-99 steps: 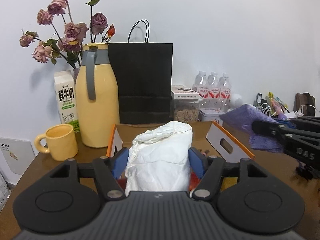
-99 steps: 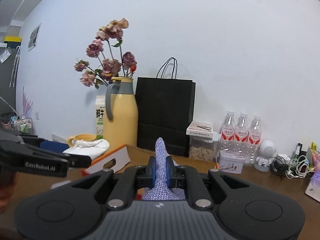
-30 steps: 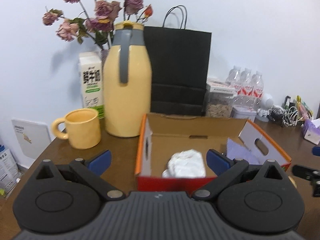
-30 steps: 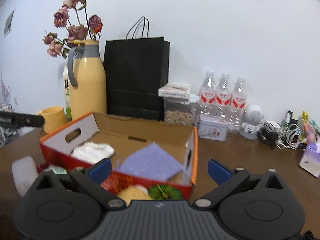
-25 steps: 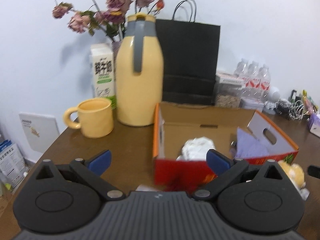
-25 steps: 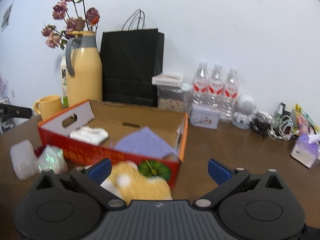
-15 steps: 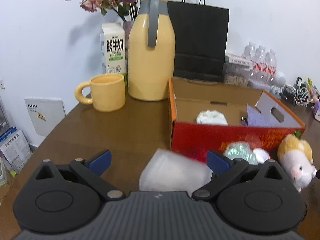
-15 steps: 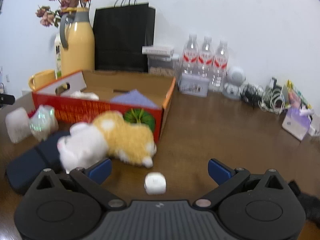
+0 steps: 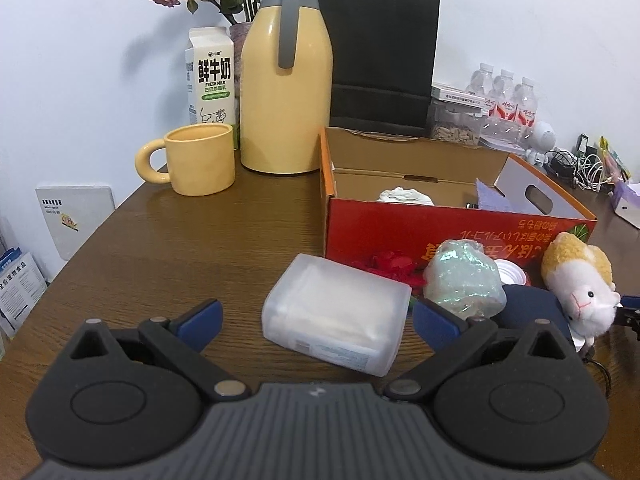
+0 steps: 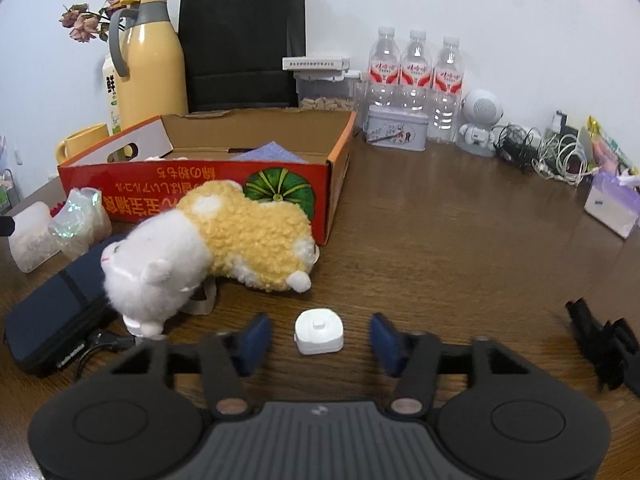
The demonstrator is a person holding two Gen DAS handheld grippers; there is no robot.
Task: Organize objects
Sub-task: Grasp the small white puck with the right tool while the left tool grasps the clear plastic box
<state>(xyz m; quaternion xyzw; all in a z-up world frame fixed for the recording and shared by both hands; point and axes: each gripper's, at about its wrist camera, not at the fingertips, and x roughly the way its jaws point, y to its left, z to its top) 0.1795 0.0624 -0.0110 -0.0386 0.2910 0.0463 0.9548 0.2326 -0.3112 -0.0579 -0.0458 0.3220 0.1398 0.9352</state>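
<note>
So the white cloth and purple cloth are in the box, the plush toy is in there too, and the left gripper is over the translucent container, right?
Not quite. The plush toy is not in the box; it lies on the table against the box's front, as the right wrist view shows. The white cloth and purple cloth are inside, and the left gripper is over the translucent container.

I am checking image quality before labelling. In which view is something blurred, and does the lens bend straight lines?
Right wrist view: the right gripper is smeared by motion as its jaws close around the white cap, table items sharp. Left wrist view: all sharp. Both views: fisheye bends the table edges and darkens the corners.
</note>
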